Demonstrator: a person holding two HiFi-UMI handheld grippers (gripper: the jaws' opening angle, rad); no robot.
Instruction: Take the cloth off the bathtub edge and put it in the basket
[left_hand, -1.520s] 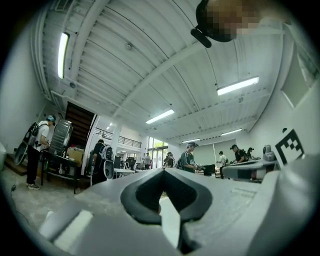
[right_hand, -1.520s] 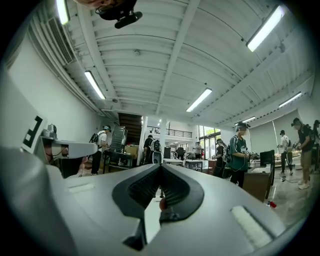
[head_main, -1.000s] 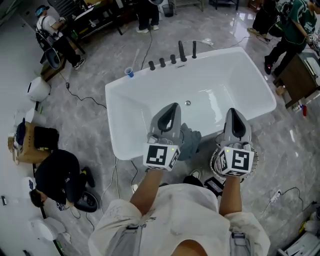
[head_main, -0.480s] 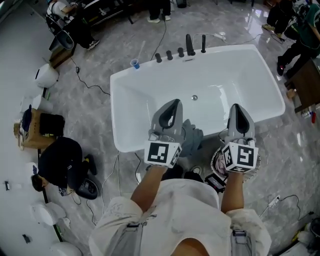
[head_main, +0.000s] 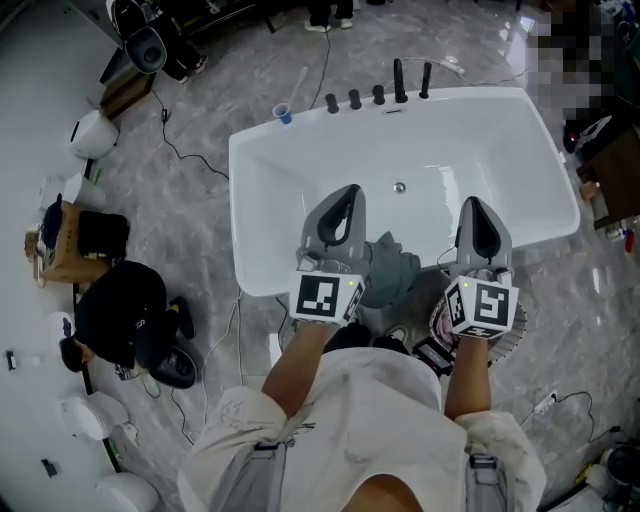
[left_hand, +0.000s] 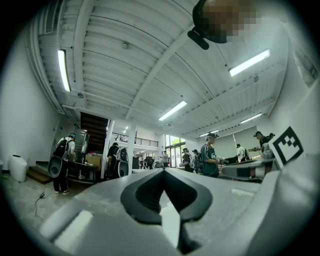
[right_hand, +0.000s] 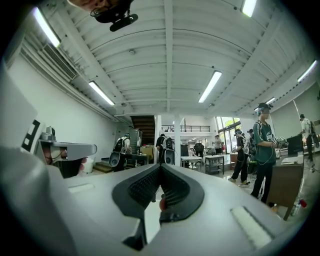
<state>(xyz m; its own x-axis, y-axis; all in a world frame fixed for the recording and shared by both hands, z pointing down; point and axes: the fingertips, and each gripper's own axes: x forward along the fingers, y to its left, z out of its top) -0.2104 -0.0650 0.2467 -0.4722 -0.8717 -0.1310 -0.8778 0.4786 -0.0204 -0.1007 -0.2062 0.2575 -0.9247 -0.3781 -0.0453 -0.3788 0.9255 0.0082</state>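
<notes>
In the head view, a grey-blue cloth (head_main: 391, 272) lies bunched over the near rim of the white bathtub (head_main: 262, 222). It sits between my two grippers, close to the left one. My left gripper (head_main: 346, 192) is held over the near rim, shut and empty. My right gripper (head_main: 473, 203) is held level with it to the right, also shut and empty. A round white basket (head_main: 517, 323) stands on the floor below the right gripper, mostly hidden by it. Both gripper views look out across the room. In them the left gripper (left_hand: 162, 170) and right gripper (right_hand: 160, 167) have jaws that meet with nothing between.
Black tap fittings (head_main: 378, 95) line the tub's far rim, with a blue cup (head_main: 284, 114) at the far left corner. A person in black (head_main: 125, 320) crouches on the floor at left near a cardboard box (head_main: 60, 255). Cables trail over the marble floor.
The head view has shifted, so the tub and floor sit higher and further right in the picture. Both grippers stay shut and level, still either side of the cloth.
</notes>
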